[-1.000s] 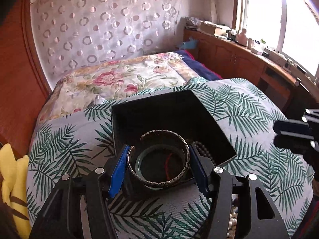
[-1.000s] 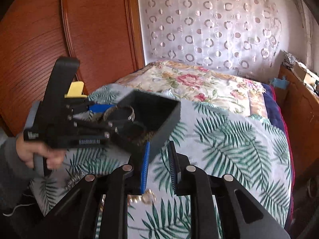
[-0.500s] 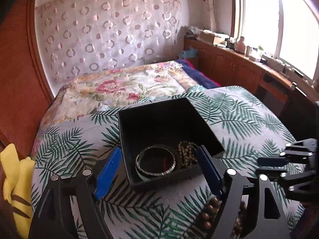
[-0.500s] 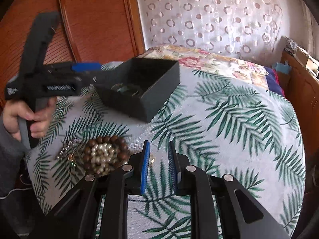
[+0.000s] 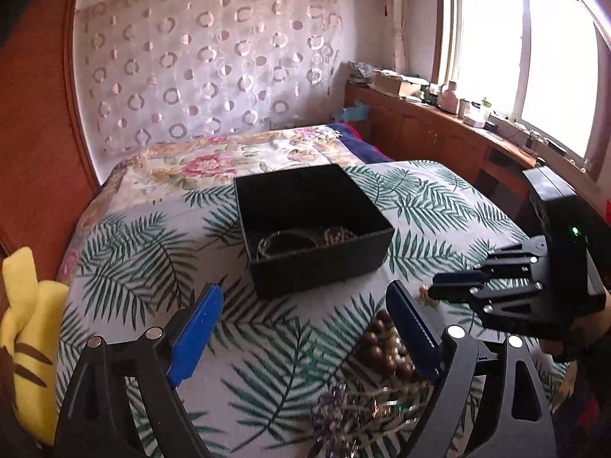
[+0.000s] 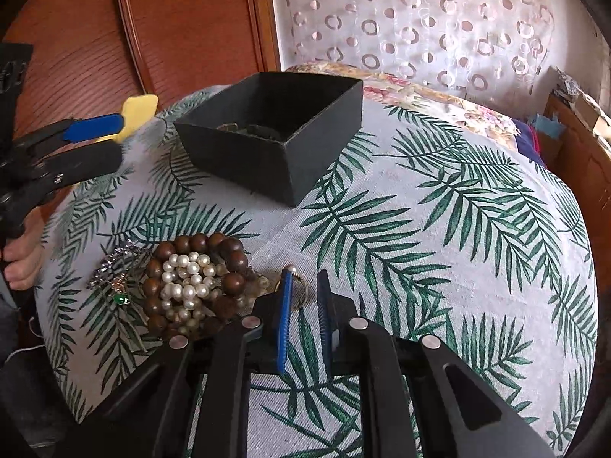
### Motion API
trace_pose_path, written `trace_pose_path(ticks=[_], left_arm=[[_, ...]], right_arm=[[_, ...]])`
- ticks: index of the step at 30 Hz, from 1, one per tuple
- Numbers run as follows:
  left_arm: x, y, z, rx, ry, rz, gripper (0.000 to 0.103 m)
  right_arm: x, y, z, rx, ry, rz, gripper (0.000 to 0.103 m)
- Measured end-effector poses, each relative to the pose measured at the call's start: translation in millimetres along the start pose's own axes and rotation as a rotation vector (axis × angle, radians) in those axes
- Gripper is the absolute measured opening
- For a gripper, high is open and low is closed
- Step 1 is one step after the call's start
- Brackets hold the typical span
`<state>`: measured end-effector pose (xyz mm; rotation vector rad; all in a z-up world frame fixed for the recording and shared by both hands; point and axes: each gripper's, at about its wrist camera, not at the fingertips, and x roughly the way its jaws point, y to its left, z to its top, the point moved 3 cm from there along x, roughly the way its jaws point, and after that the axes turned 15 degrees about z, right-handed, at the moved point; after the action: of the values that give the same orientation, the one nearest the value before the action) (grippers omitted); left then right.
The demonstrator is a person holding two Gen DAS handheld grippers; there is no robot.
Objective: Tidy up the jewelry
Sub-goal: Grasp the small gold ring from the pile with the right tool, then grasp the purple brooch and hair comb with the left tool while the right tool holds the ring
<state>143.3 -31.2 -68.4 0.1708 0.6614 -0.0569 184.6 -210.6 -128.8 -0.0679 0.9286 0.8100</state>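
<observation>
left wrist view: the left gripper (image 5: 305, 320) has just been opening and stands spread wide, nothing between its pads; the black box (image 5: 313, 229) sits mid-frame with a bangle (image 5: 286, 242) inside. right wrist view: the right gripper (image 6: 303, 286) has just been closing, narrowly parted over a gold ring (image 6: 299, 292) at lower centre, beside the bead pile (image 6: 191, 282).

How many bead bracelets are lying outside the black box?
2: a brown wooden bead bracelet and a white pearl strand piled inside it, on the leaf-print cloth near the black box. More may hide underneath.
</observation>
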Motion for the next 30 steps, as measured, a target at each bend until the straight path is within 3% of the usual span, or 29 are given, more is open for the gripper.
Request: trace_pose_path(ticks=[4,7,10,22,30], left_arm=[[-2.9,6.5,-10.8,-0.010,0.009,0.005,0.084],[-3.4,12.3,-18.3,-0.023,0.019,0.005,0.084],[-1.8,17.3,-26.6,-0.032,0.037,0.010,0.084],[-5.3,27.1,-59.8,-0.040,0.091,-0.004,0.084],[-15.5,22.6,-77.0,-0.034,0.110,-0.045,0.073]], right_arm=[[3.5,3.4,-0.4,-0.028,0.018,-0.027,0.014],[4.6,4.9,-0.9,-0.048,0.025,-0.052,0.005],[2.9,6.4,-3.6,-0.049,0.021,-0.043,0.005],[-33.1,15.6,-32.3,0.002,-0.077,-0.035,0.004],[-41.2,27.4,-58.1,0.034,-0.095,0.004,0.005]])
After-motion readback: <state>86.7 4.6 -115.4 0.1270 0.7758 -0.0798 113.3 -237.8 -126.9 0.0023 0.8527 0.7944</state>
